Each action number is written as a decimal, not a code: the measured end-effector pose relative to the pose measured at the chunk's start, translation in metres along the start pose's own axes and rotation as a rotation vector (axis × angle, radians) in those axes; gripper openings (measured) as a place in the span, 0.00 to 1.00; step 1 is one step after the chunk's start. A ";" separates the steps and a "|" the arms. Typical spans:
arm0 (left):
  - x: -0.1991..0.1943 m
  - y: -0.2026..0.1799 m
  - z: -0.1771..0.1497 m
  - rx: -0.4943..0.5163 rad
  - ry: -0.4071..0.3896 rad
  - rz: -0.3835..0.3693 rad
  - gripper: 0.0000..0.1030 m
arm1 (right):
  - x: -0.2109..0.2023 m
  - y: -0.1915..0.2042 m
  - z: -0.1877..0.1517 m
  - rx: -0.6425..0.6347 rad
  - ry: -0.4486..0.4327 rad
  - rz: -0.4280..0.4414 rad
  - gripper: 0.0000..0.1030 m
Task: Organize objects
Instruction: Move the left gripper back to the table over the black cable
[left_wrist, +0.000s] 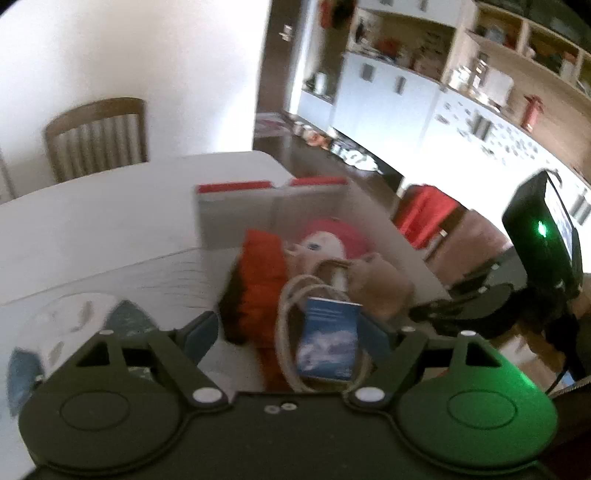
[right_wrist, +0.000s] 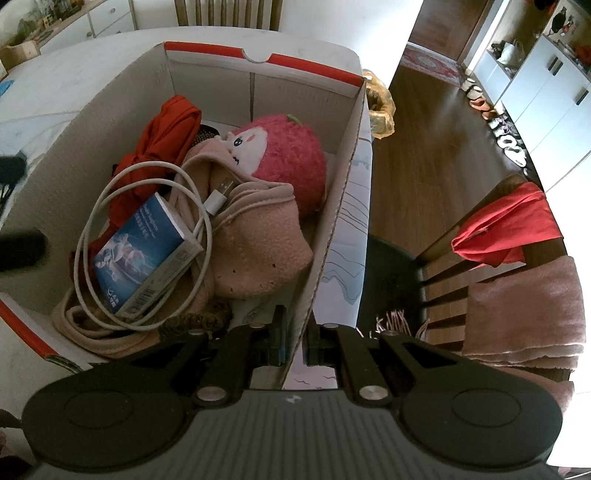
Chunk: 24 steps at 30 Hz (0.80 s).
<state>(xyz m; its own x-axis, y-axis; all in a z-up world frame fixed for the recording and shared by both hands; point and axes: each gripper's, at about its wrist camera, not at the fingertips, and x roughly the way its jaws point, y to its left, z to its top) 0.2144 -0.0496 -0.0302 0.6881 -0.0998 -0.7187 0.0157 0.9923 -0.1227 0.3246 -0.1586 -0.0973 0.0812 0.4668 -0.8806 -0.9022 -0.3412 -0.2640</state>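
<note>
Blue box (right_wrist: 142, 254) diagonal (cable-looped (right_wrist: 147, 206))

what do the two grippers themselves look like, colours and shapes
Both are matte black, with two round discs at the base and angled linkage arms joined by silver pivot pins. The left gripper has blue finger pads and a green glow on one disc. The right gripper has a grey ribbed body.
</note>
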 end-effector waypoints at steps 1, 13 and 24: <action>-0.005 0.006 -0.001 -0.011 -0.009 0.018 0.80 | 0.000 0.000 0.000 -0.001 0.000 -0.002 0.07; -0.048 0.111 -0.037 -0.216 -0.026 0.253 0.95 | 0.001 -0.003 -0.002 -0.011 0.005 -0.019 0.07; -0.028 0.179 -0.082 -0.345 0.108 0.337 0.99 | 0.001 -0.007 -0.004 -0.011 0.014 -0.033 0.07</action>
<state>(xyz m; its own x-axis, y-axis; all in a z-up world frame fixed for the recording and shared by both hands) 0.1387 0.1251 -0.0879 0.5344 0.1978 -0.8217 -0.4484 0.8905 -0.0773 0.3330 -0.1593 -0.0975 0.1171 0.4661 -0.8769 -0.8943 -0.3345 -0.2972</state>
